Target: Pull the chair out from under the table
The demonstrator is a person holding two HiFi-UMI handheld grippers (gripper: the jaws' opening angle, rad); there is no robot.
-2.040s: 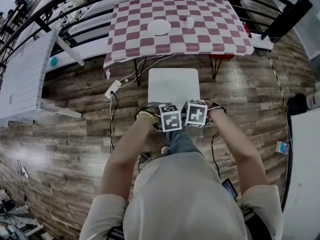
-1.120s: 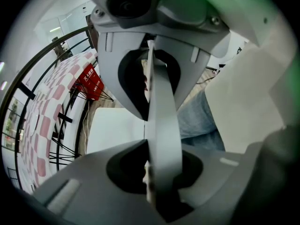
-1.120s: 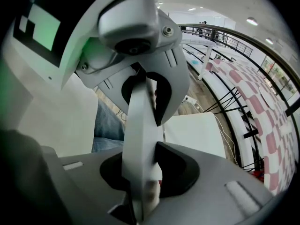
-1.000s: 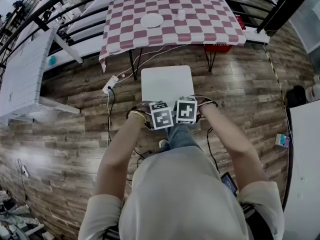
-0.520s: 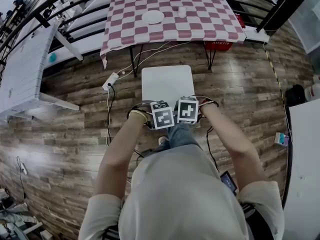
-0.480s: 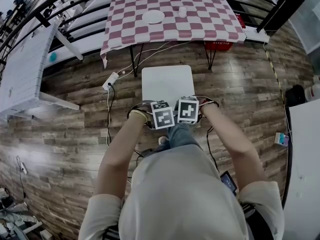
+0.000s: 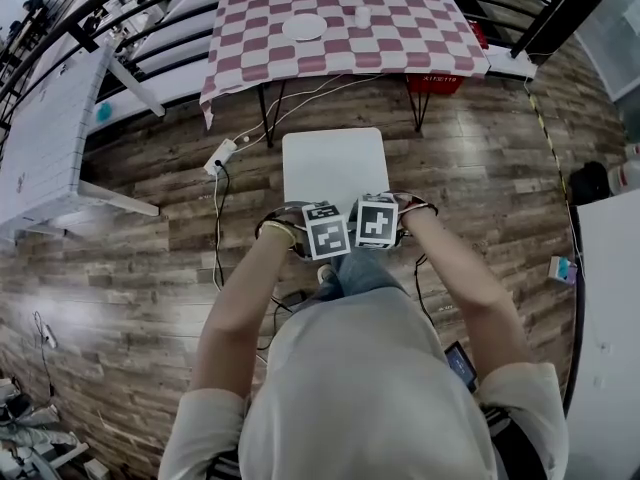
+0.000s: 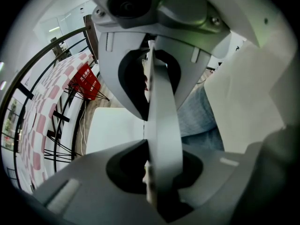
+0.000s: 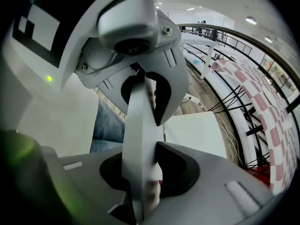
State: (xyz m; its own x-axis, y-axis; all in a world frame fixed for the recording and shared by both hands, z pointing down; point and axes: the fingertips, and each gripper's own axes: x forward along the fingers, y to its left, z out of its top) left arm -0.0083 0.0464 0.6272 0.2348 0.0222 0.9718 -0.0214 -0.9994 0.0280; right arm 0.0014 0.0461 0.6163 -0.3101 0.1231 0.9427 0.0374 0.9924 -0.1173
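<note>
This looks like a staged dining corner inside a large indoor test space, not a lived-in home. A worktop (image 7: 340,43) under a red-and-white checked cloth stands at the top centre with a plate (image 7: 303,27) and a cup (image 7: 362,16) on it, on a wood-plank floor (image 7: 120,268). A black metal railing (image 7: 84,36) curves across the upper left. Plain white worktops fill the left edge (image 7: 45,138) and the right edge (image 7: 610,298). A power strip (image 7: 222,155) and loose cables (image 7: 217,238) lie on the planks. In the right gripper view, ceiling lights (image 9: 252,20) shine over a wide open hall.
</note>
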